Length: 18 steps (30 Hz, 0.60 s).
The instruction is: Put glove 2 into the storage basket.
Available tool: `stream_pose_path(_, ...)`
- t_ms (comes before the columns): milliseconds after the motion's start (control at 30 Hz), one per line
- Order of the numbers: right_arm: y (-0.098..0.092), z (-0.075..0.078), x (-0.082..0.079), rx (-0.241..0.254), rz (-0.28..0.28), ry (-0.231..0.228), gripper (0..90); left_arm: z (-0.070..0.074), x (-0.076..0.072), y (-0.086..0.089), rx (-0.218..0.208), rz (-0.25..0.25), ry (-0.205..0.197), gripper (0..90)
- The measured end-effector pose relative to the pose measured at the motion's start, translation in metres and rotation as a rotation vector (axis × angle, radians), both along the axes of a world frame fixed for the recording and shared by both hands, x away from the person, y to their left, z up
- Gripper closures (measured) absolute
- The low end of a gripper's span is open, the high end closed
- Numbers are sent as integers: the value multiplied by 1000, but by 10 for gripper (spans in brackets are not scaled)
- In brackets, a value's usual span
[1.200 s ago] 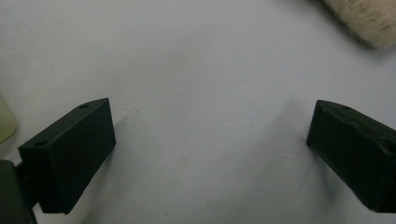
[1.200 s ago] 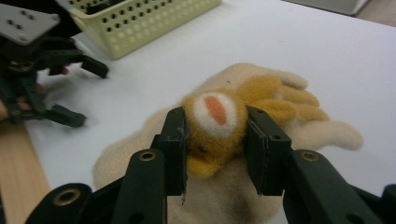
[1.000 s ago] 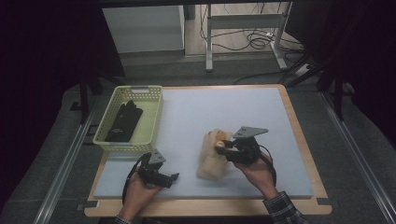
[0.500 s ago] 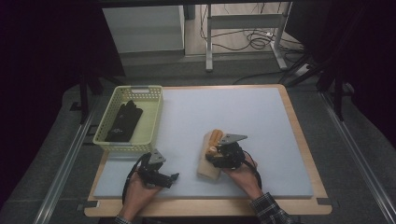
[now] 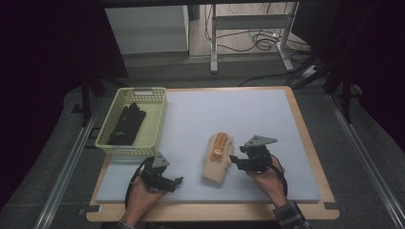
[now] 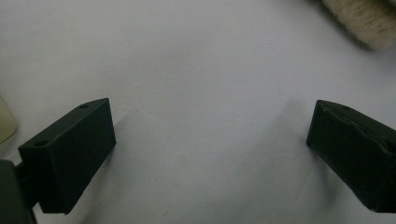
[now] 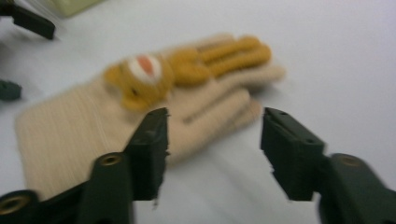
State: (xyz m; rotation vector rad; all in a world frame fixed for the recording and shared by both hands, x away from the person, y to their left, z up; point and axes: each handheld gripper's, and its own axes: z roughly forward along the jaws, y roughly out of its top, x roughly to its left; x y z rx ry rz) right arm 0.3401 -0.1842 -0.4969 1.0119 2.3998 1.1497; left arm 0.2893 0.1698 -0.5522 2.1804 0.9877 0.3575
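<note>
Worktop, pale blue mat on a wood frame. At its left edge a yellow-green basket holds a dark glove. Near the middle front lies the beige glove with an orange bear figure stitched on its back; it rests flat, long axis running front to back with a slight lean, cuff toward the person, fingertips pointing away. The right claw sits just beside the glove's right edge, close to the thumb side; in the right gripper view the glove lies ahead and to the left of the claw. Its jaws have just been opening and stand partly spread; nothing is pinched between them, the left jaw overlapping the glove's edge in that view, contact not certain. The left claw rests low on the mat at front left, well apart from the glove, jaws spread wide and empty, with only a scrap of the glove's cuff at the top corner. Judgement: the right claw is much the nearer, and a short sideways reach across the glove's narrow width would take it.
</note>
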Motion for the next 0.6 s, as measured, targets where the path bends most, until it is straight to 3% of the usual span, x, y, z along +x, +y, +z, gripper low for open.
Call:
stream_pose_path(133,-6,-10,-8,-8,26,31,673,0,0,0,-1,1,0,15)
stream_pose_path(233,-5,-17,-15,-1,48,40,757,0,0,0,-2,1,-1,15)
stream_pose_path(400,9,-30,-23,-8,105,53,787,0,0,0,-2,1,-1,16)
stream_pose_path(600,24,-36,-24,-23,125,45,788,0,0,0,-2,2,-2,18)
